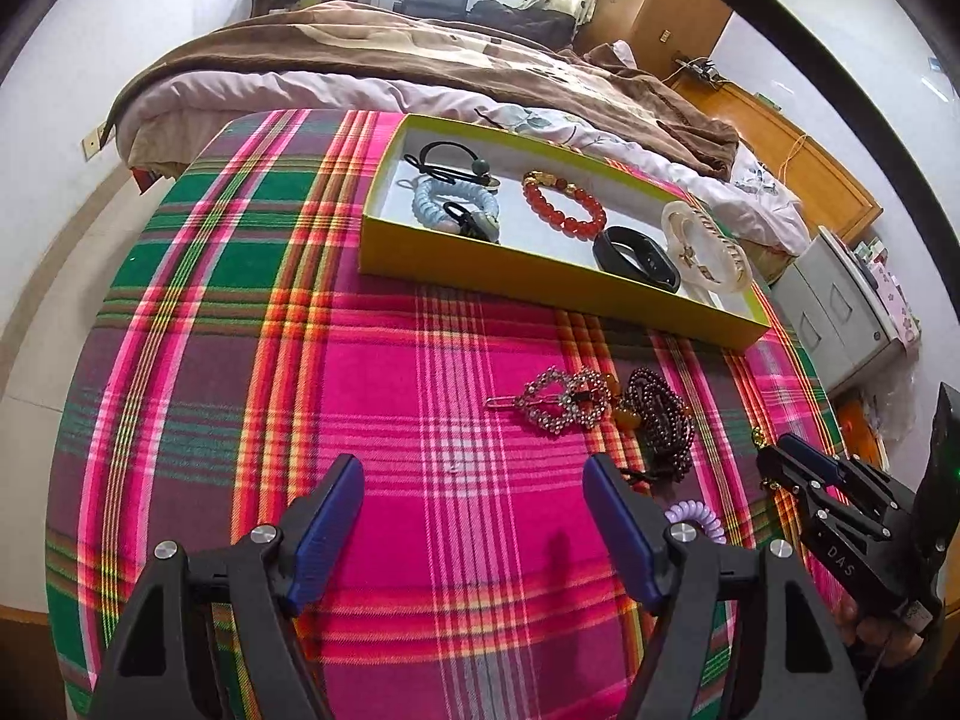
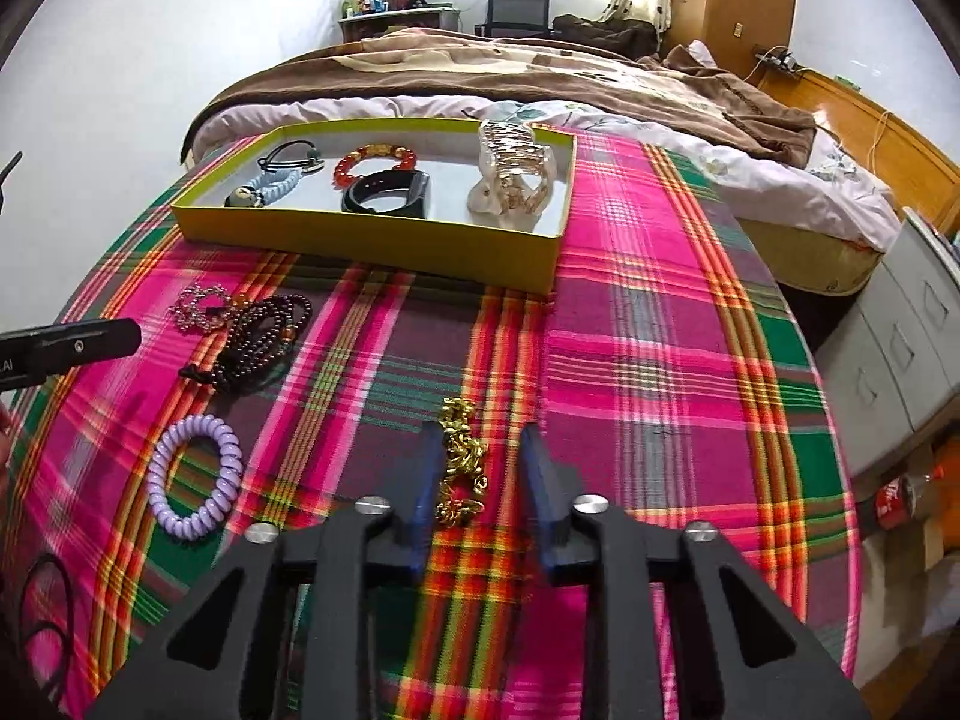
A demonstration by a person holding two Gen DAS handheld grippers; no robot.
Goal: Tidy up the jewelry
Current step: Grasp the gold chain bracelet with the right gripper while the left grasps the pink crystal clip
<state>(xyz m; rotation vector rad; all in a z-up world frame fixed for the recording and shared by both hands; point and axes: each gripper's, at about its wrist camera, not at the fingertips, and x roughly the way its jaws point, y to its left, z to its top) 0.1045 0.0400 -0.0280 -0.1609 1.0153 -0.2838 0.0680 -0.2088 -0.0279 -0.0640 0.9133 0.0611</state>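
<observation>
A gold chain lies bunched on the plaid cloth between the fingers of my right gripper. The jaws stand apart, with a gap between the right pad and the chain. My left gripper hovers open over bare cloth with nothing in it. Just beyond it lie a rhinestone clip, a dark bead necklace and a purple spiral hair tie. The yellow-green box further back holds a red bead bracelet, a black band, a clear hair claw and hair ties.
The plaid-covered table ends at a bed behind the box. A grey drawer unit stands to the right. A black hair tie lies at the near left corner.
</observation>
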